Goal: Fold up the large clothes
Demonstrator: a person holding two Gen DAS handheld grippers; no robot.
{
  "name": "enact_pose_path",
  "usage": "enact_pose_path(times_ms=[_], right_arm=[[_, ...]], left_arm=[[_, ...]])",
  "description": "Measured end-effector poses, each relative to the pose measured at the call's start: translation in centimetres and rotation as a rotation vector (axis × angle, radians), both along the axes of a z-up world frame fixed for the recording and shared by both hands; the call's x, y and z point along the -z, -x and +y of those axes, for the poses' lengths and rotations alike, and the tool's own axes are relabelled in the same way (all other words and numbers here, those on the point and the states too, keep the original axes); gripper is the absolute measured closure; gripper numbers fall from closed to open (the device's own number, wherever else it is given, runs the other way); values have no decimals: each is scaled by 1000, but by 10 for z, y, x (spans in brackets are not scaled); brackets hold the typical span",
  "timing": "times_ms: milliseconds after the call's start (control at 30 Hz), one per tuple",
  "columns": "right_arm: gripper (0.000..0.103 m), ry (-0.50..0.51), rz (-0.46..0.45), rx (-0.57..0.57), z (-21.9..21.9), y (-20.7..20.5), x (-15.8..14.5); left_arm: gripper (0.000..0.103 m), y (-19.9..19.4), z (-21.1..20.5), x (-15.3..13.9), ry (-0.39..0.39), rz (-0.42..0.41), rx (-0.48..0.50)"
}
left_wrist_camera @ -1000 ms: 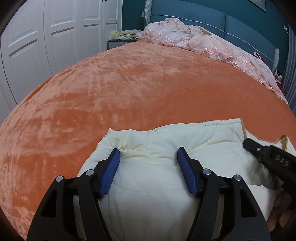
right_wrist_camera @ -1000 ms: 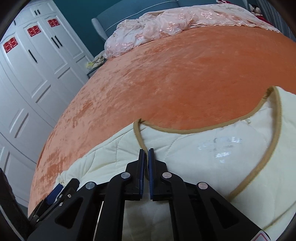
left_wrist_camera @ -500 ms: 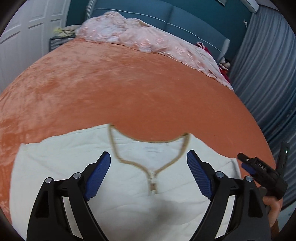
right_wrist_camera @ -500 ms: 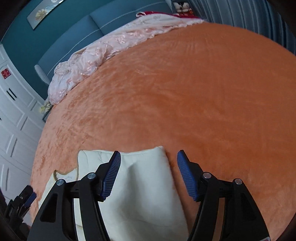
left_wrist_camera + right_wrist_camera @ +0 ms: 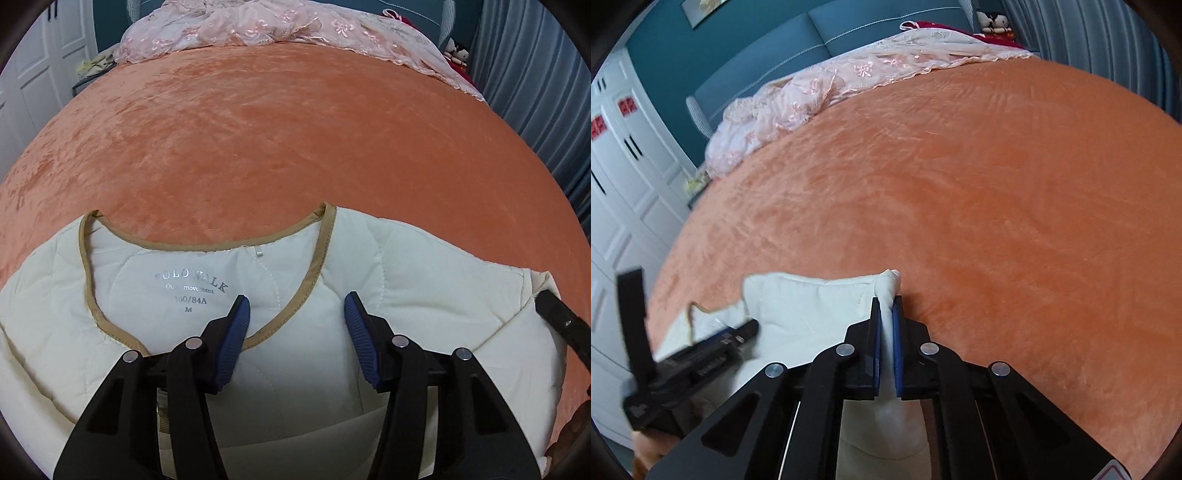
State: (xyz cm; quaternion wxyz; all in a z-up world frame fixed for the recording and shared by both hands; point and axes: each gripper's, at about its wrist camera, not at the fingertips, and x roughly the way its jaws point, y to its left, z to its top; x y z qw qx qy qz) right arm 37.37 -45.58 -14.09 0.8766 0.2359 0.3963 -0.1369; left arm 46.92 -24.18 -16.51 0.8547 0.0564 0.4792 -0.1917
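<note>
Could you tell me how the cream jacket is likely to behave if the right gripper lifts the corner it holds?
The jacket looks quilted and soft, so it will probably drape, not stay flat. The right gripper pinches one bunched corner, so the rest likely trails. The plush orange blanket may drag on it.

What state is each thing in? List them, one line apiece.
cream jacket: spread flat on the orange bedspread, neckline open, label showing.
left gripper: open, above the jacket.
right gripper: shut on a jacket corner.
pink lace cover: rumpled at the headboard.
</note>
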Motion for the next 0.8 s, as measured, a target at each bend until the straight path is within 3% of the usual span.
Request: enact_pose_path(times_ms=[267, 400, 467, 533, 567, 667, 700, 800], right_arm=[[97, 135, 47, 0, 15, -6, 24], [88, 100, 55, -10, 7, -8, 24], [83, 97, 101, -1, 4, -8, 12], [81, 123, 29, 19, 12, 2, -26], [81, 125, -31, 3, 22, 7, -45], [79, 100, -91, -117, 65, -1, -83], [74, 68, -80, -181, 83, -11, -85], [73, -38, -46, -326, 129, -39, -71]], left_arm=[[49, 3, -6, 9, -30, -98, -11], [44, 6, -5, 3, -45, -105, -22], [44, 9, 6, -12, -26, -95, -45], [44, 16, 31, -36, 61, -91, -39], [43, 20, 48, -50, 94, -99, -26], [41, 14, 86, -70, 23, -125, -29], [41, 8, 98, -69, 3, -107, -37], [41, -15, 132, -56, -9, -7, -78]])
